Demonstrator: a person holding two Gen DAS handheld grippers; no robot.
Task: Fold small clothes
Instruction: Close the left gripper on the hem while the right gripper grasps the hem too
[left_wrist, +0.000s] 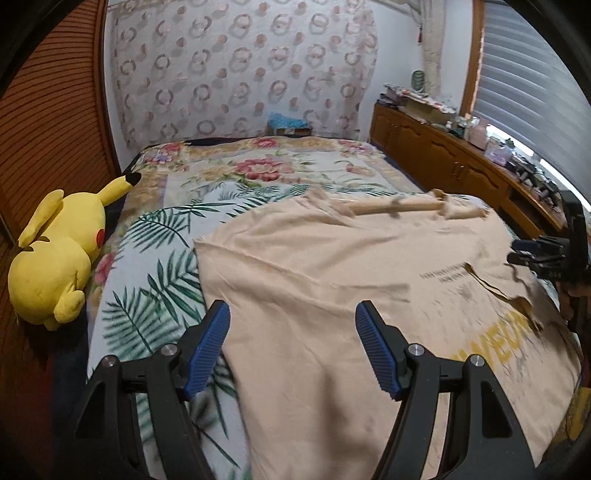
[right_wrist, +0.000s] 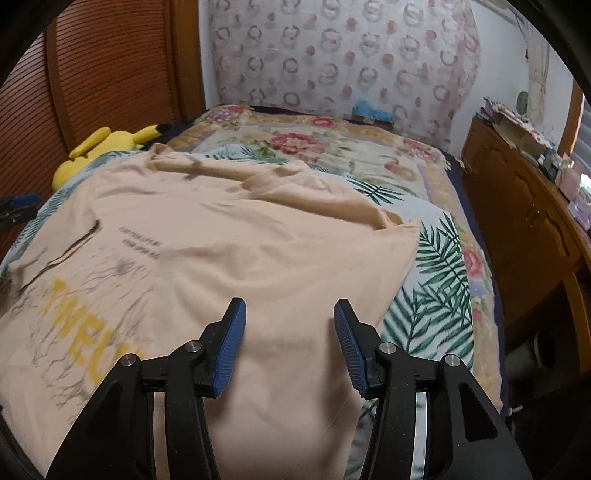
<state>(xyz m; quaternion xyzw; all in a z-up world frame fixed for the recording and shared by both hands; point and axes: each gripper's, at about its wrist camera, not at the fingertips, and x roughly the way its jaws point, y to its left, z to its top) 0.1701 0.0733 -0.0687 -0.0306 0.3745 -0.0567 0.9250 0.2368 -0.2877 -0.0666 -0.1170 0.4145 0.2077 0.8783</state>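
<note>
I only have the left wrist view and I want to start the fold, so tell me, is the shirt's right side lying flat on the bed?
Observer: Mostly. In the right wrist view the beige t-shirt has its right sleeve bunched into a fold near the leaf-print blanket.
Operator: Is the right hand-held gripper holding anything?
Observer: No. The right hand-held gripper is open, its blue fingers apart above the hem, with only cloth showing between them.
Operator: Anything past that side of the bed?
Observer: A dark gap, then the wooden cabinet alongside.
</note>
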